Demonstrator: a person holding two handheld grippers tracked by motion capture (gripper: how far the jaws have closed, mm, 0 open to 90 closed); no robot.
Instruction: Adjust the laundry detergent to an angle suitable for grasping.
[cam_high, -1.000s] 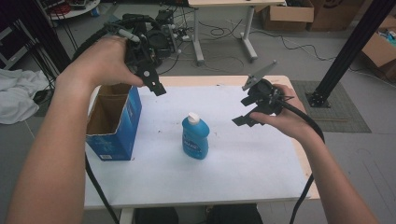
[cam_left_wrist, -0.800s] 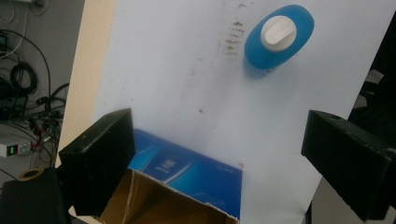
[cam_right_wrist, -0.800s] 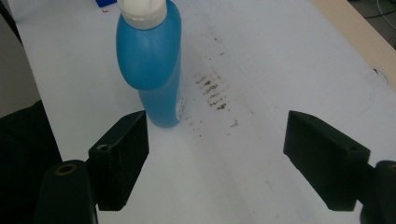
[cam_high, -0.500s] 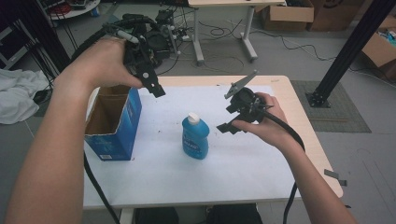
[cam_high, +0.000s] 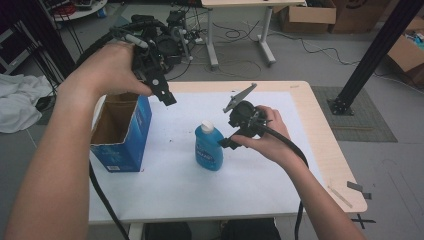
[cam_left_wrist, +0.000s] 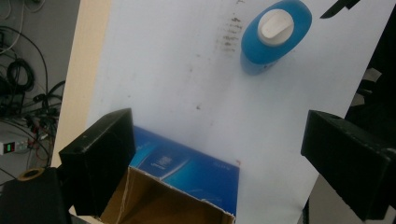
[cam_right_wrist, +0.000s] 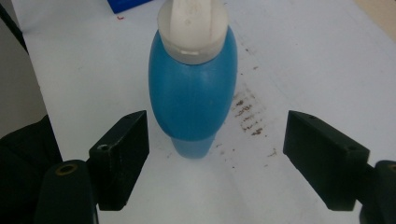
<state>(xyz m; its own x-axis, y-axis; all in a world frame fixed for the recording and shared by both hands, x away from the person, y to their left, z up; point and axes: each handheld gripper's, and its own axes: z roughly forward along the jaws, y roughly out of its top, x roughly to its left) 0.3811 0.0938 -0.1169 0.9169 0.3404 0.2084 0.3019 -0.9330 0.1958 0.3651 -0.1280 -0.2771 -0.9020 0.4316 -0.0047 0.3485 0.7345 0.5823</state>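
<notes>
On the table (cam_high: 300, 105), under a white sheet (cam_high: 170, 180) that covers most of its top, the wood shows as a pale strip along the far and right edges. Brown specks mark the sheet near the middle.

Next in size is the blue box (cam_high: 122, 132), standing at my left near the sheet's edge, its top open and its brown inside bare to the high view. My left gripper view looks down over one corner of the box, torn cardboard edge and blue side both plain.

My left claw (cam_high: 162, 95) hangs in the air above the box's far right corner, jaws pointing down and toward the middle of the table. Its jaws stand wide apart with nothing between them but sheet and box far below.

My right claw (cam_high: 229, 142) sits low, just right of the bottle (cam_high: 208, 147), jaws aimed at it. They are spread wide, one on each side of the bottle's body as my right gripper view has it, with a clear gap on both sides; I touch nothing and hold nothing.

That bottle stands upright about mid-sheet, well apart from the box, blue with a label on its front.

Its white cap (cam_high: 207, 126) is on, small and round, with a raised ridge across the top.
</notes>
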